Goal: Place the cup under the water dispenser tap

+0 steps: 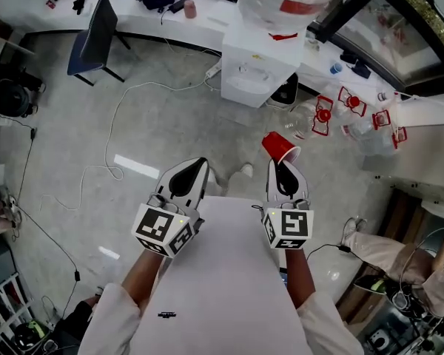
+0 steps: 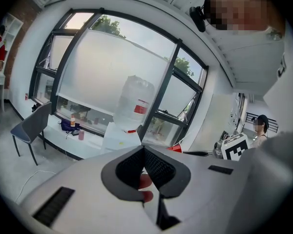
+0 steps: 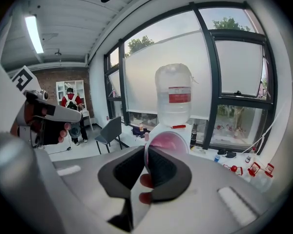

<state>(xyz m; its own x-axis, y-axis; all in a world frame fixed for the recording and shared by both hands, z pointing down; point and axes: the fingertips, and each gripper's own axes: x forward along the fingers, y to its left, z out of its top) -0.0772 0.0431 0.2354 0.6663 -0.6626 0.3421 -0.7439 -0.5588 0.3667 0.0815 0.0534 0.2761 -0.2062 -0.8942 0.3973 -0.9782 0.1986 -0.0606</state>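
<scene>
Cup: red, clamped in the right gripper. Its 2 jaws are pinched on the cup wall at the rim. In the right gripper view the cup sits right at the jaw tips of the right gripper, with 1 jaw inside the mouth and 1 outside. The mouth faces back toward the camera and shows a pink interior. From the head view the cup is tipped, base pointing away from the gripper toward the water dispenser, rim at the jaw tips.

Cup is in the air over the grey floor, well apart from the dispenser and not under it. The dispenser is straight ahead of the cup, a white body with a big clear bottle on top. In the right gripper view the bottle stands directly behind the cup. Taps are too small to make out.

Left gripper: jaws together, nothing between them, confirmed in the left gripper view. It is held level with the right one, just to the left, apart from the cup.

Chair stands off to the left by the counter, and a white cable trails on the floor.
</scene>
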